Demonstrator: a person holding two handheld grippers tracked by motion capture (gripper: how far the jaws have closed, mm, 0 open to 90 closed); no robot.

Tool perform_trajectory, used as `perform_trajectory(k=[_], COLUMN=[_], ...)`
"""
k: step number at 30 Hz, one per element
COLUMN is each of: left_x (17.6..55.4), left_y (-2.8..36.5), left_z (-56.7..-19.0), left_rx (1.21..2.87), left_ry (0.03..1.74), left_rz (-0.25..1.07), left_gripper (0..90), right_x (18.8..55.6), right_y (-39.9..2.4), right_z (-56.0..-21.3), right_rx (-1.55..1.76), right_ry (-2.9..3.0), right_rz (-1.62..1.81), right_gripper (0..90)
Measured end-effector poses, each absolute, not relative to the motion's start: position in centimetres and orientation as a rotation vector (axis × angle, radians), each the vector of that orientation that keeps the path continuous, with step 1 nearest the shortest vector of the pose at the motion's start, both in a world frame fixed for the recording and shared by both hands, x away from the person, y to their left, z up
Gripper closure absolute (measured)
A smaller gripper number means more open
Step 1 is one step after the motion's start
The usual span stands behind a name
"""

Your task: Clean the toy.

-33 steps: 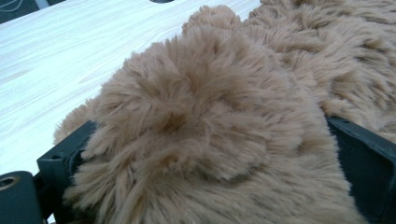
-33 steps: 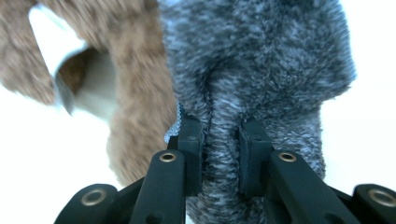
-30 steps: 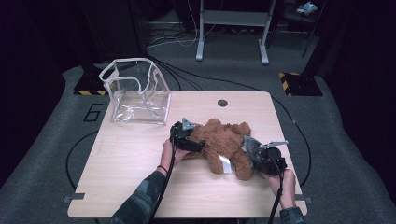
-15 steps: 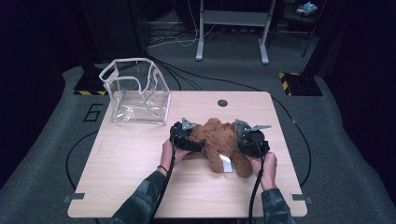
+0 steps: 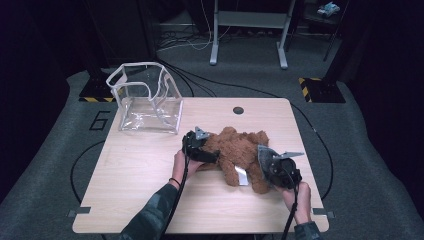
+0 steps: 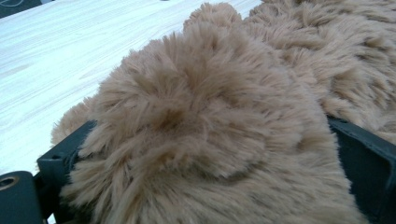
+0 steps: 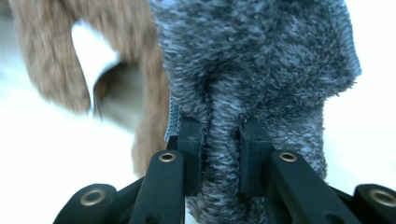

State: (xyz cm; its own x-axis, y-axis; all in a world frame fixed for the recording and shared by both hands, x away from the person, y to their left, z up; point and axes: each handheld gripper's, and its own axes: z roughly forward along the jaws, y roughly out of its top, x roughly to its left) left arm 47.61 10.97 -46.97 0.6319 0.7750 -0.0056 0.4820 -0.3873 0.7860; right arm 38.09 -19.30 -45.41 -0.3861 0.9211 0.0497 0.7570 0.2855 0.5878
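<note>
A brown teddy bear [image 5: 235, 150] lies on the wooden table [image 5: 140, 200], a white tag [image 5: 241, 176] at its underside. My left gripper [image 5: 211, 154] grips it from the left; in the left gripper view brown fur [image 6: 210, 140] bulges between both jaws. My right gripper [image 5: 265, 161] is at the bear's right side, near its leg. In the right gripper view that gripper [image 7: 219, 135] is shut on a fold of fuzzy grey fabric [image 7: 261, 56], with the bear [image 7: 51, 56] and its tag [image 7: 93, 56] blurred behind.
A clear plastic bag [image 5: 147, 97] stands open at the table's far left corner. A small round hole [image 5: 238, 110] sits near the far edge. Bare wood spreads left of the bear and along the near edge. Cables and a metal stand are on the floor beyond.
My right gripper swung in toward the bear's far right side, then drew back toward the near right, the grey fabric still pinched. The left gripper and the bear stayed put.
</note>
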Motion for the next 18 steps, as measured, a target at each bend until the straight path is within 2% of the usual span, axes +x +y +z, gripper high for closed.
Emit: perform_trajectory(k=[7, 12, 18], left_x=[47.7, 47.6, 47.8], left_y=[11.1, 11.0, 11.0], left_z=[-47.0, -47.0, -47.0], left_rx=[2.049, 2.052, 2.051], left_ry=[0.980, 0.983, 0.979], left_rz=[0.455, 0.464, 0.461], left_gripper=[4.2, 4.2, 4.1], right_x=[36.4, 37.0, 39.8], right_y=[-21.0, -20.1, -17.1], right_z=[-47.1, -44.6, -42.7], right_rx=[1.588, 1.512, 1.423], right_ry=[2.275, 2.212, 2.181], right_rz=[0.758, 0.836, 0.896], right_gripper=[74.5, 73.8, 73.4])
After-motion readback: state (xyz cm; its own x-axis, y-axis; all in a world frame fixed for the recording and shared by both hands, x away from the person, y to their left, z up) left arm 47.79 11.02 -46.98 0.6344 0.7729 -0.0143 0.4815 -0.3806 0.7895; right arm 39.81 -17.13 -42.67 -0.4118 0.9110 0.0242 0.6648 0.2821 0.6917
